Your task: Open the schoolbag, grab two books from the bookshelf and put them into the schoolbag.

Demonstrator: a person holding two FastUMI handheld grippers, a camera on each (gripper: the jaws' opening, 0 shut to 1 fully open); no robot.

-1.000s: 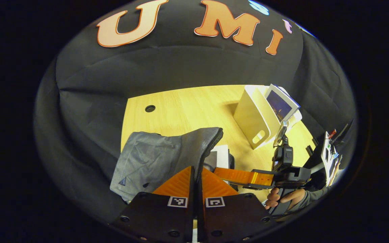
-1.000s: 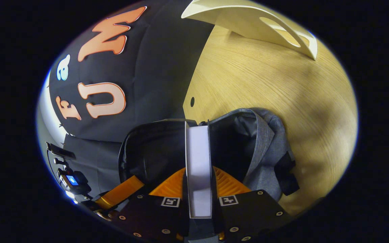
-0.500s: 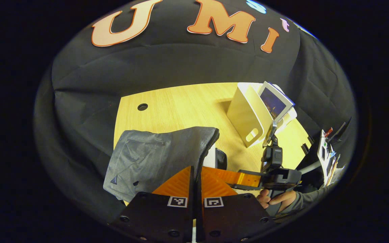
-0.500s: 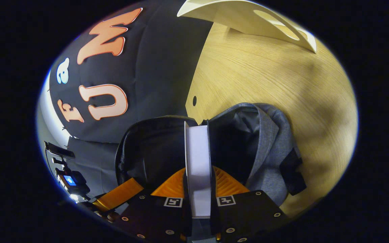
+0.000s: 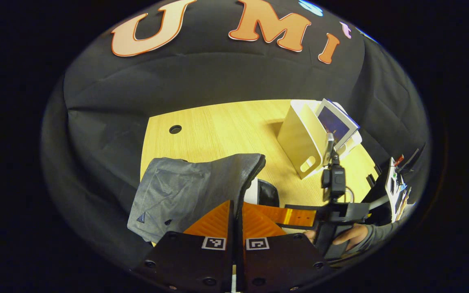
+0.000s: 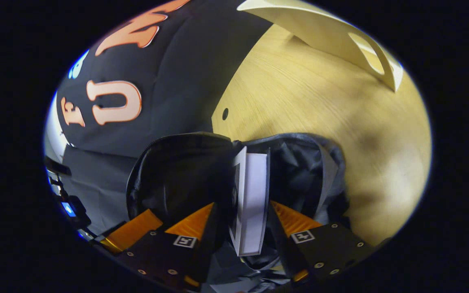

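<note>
The grey schoolbag (image 5: 185, 191) is lying on the wooden table (image 5: 226, 126) with its mouth gaping toward the right gripper, and everything else is sitting around it. The left gripper (image 5: 236, 215) is pinching the zipper edge of the bag's raised flap, its two fingers pressed together on the fabric and holding the flap up. In the right gripper view, the right gripper (image 6: 242, 215) is reaching at the bag's dark opening (image 6: 177, 175) with its fingers spread apart, and a white-edged book (image 6: 253, 203) is standing on edge between them, tilted slightly, its far end already inside the schoolbag; whether either finger is touching the book is hard to tell. In the left gripper view that same gripper (image 5: 299, 215) is coming in from beside the bag's open side, held by a person's hand (image 5: 350, 236) in a grey sleeve. Beyond the schoolbag, farther back on the table, the pale bookshelf (image 5: 303, 142) is standing upright with another book (image 5: 336, 122) leaning in it.
</note>
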